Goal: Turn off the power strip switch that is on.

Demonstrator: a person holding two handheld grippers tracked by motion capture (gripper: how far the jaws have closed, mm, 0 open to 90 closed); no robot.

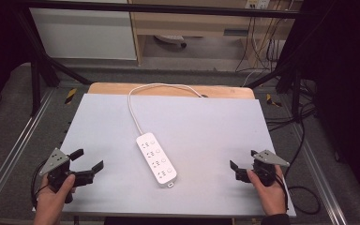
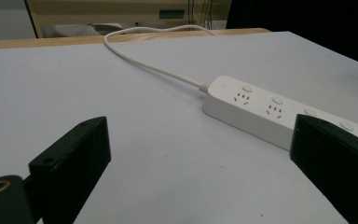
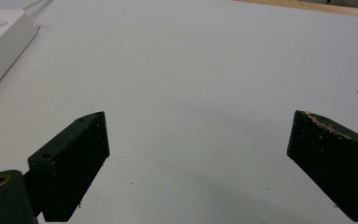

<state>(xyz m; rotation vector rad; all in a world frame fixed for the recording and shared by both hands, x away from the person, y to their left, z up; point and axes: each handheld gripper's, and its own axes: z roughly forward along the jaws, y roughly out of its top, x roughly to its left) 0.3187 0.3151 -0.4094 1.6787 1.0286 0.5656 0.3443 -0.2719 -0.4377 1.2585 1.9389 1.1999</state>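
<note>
White rectangular plastic power strip [image 1: 156, 158] lies flat on the pale grey surface [image 1: 206, 126], between the two grippers, ahead and to the right of the left gripper [image 1: 88, 160]. Long axis runs away from the person, white cord [image 1: 136, 101] trailing off the far end. Left gripper looks slightly nearer. Both wide open, empty, touching nothing; right gripper [image 1: 243, 161] has the strip ahead to its left.
</note>
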